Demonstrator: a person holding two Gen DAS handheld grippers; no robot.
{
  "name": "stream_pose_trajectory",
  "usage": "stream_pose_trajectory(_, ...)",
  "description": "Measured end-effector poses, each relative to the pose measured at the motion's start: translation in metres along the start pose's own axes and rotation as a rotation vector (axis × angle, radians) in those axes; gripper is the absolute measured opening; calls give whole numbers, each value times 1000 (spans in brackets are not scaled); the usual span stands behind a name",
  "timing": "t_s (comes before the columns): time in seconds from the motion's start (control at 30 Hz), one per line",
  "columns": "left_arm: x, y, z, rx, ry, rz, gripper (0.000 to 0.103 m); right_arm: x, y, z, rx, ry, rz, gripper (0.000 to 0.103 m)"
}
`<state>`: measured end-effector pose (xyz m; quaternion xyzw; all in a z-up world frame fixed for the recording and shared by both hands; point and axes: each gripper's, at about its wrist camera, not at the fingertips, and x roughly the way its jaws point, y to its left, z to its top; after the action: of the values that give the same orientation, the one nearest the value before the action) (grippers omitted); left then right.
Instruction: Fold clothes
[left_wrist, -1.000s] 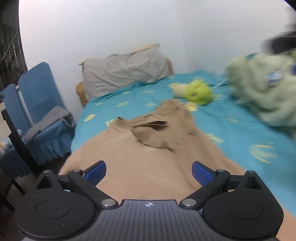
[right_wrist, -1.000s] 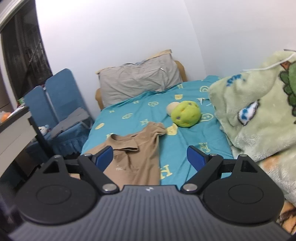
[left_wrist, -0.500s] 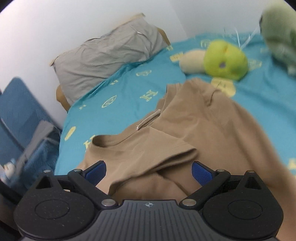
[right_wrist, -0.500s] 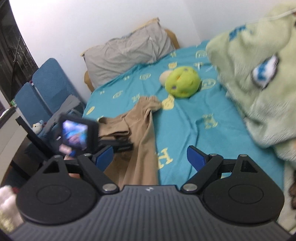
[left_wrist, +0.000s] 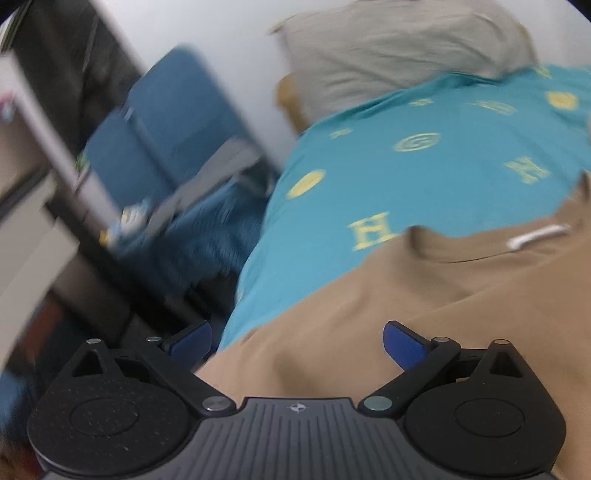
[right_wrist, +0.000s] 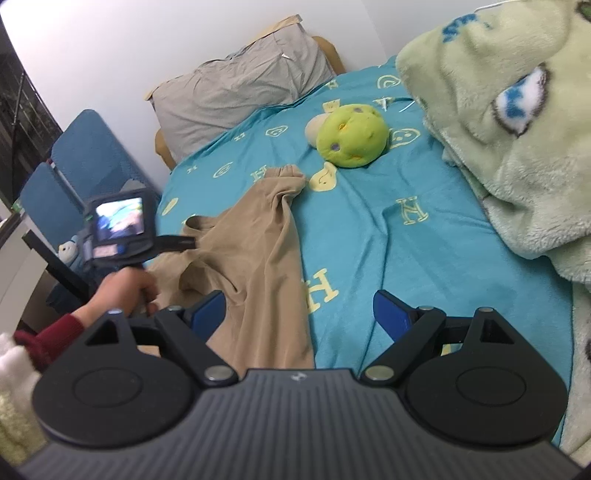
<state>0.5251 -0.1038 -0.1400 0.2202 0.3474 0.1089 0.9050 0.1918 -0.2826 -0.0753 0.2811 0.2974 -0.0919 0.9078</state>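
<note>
The right gripper (right_wrist: 299, 314) hovers with jaws wide apart and empty, above the tan T-shirt's (right_wrist: 258, 266) lower right edge. The left gripper (left_wrist: 297, 341), jaws likewise spread and gripping nothing, hangs over the shirt's left shoulder near the collar (left_wrist: 461, 251). The shirt lies rumpled on the teal bedsheet (right_wrist: 388, 240), a green plush toy (right_wrist: 351, 136) beyond it.

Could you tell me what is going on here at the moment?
A person holds a gripper in each hand over a tan T-shirt lying crumpled on the teal bedsheet. The left gripper is open at the shirt's near-left part, below the collar, gripping nothing. The right gripper is open too, above the shirt's right edge. No fold has been made yet. A green plush toy and a fleece blanket lie farther off.
</note>
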Motion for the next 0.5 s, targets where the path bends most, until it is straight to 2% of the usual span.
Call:
stream_pose_trajectory(0.13, -18, 30, -11, -159, 60, -157, 100, -5, 0, 0, 6, 0, 15, 88)
stream_pose_trajectory(0.27, -47, 29, -20, -255, 52, -345, 102, -8, 3, 0, -7, -2, 22, 88)
stream_pose_trajectory(0.33, -55, 11, -25, -245, 68, -378, 102, -8, 3, 0, -11, -1, 18, 88)
stream_pose_trajectory(0.5, -62, -31, -40, -120, 83, -287, 102, 2, -1, -3, -3, 23, -15, 88)
